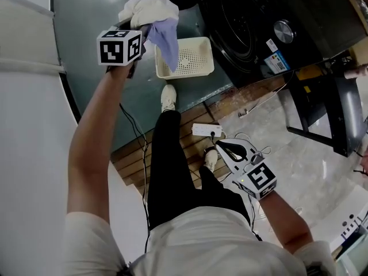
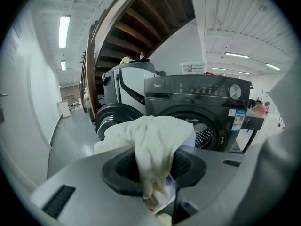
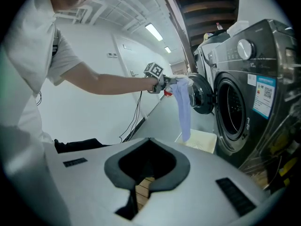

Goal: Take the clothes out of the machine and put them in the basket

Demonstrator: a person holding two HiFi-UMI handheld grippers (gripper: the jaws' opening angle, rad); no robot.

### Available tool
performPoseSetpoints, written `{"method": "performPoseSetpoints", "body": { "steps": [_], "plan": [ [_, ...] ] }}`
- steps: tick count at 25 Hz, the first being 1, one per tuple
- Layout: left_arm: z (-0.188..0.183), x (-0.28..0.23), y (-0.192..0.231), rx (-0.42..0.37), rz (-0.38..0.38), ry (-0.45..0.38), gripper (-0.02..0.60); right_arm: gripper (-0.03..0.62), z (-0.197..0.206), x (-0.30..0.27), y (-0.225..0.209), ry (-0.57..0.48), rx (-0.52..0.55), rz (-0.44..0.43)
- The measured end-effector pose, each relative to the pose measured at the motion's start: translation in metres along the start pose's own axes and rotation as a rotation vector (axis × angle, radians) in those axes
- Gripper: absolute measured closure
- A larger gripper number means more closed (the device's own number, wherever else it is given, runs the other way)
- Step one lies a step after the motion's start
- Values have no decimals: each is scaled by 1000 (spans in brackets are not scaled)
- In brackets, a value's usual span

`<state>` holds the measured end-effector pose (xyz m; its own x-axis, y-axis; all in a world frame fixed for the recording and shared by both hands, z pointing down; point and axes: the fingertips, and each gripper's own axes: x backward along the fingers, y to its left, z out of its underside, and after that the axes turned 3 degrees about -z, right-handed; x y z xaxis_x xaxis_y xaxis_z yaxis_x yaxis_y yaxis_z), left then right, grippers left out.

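Note:
My left gripper (image 1: 134, 25) is shut on a bundle of clothes: a white cloth (image 1: 150, 8) and a lavender cloth (image 1: 167, 41) that hangs down from it. The bundle is in the air just left of the cream perforated basket (image 1: 198, 68), which stands on the floor in front of the dark washing machine (image 1: 247, 27). In the left gripper view the white cloth (image 2: 157, 145) fills the jaws, with the machine's open drum (image 2: 203, 134) behind it. My right gripper (image 1: 229, 149) hangs low by the person's legs, shut and empty; only floor shows past its jaws (image 3: 141, 187).
A white power strip (image 1: 206, 130) with cables lies on the wooden floor strip near the person's feet. A black metal frame (image 1: 322, 114) stands right of the machine. A second machine (image 2: 122, 91) stands left of the first.

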<state>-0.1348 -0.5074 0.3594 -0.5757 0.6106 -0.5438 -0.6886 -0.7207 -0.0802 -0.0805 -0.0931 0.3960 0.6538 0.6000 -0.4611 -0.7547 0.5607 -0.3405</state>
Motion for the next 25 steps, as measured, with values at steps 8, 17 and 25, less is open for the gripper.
{"method": "performPoseSetpoints", "body": {
  "steps": [8,17,25],
  "plan": [
    [50,-31,4,28,-3,34,448,591,14,-20,-11,42,-41,-7],
    [120,-90,-3,65,9,93,448,591,28,-40,-34,80,-103,2],
    [183,-144,-13,97,38,146,446,591,38,-68,-62,103,-146,22]
  ]
}}
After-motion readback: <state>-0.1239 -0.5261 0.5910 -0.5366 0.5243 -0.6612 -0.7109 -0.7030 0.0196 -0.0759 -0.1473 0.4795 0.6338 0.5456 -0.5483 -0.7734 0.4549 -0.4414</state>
